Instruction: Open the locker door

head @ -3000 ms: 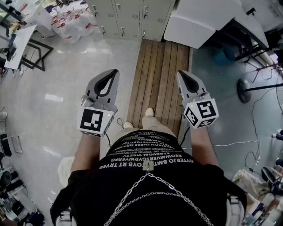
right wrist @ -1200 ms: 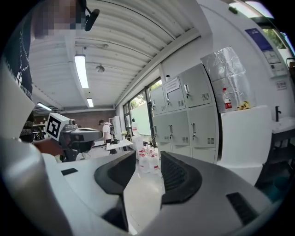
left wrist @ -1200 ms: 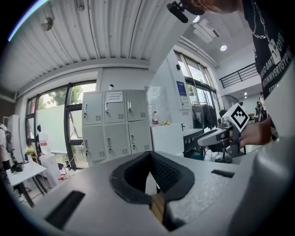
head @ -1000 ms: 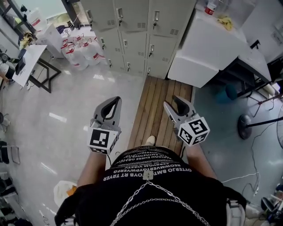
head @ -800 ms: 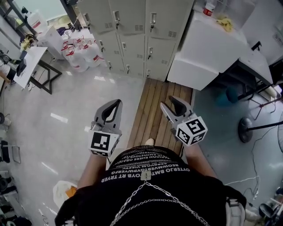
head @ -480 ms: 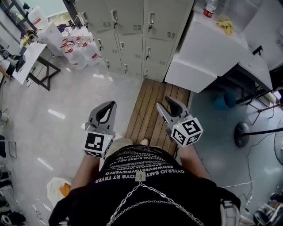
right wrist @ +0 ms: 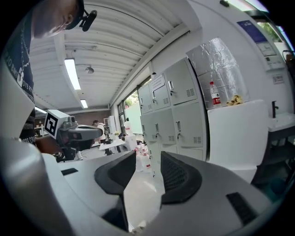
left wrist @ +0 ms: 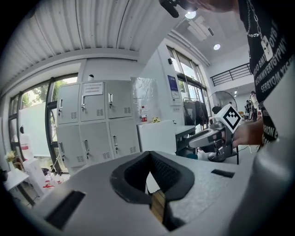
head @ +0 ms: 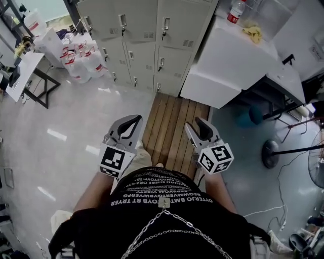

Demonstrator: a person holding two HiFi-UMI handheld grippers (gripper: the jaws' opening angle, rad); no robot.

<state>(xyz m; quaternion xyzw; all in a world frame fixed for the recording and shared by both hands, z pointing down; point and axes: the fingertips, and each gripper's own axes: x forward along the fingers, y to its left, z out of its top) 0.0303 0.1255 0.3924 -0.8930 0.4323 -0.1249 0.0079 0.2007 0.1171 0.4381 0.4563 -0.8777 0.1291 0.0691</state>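
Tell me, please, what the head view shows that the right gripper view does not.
Only the head view shows the wooden slat mat on the floor and a round stand base to its right. Only the right gripper view shows the ceiling strip light. Both show the closed lockers, the white cabinet with a bottle on top, the water jugs, the left gripper and the right gripper, whose jaws stand apart with nothing between them.
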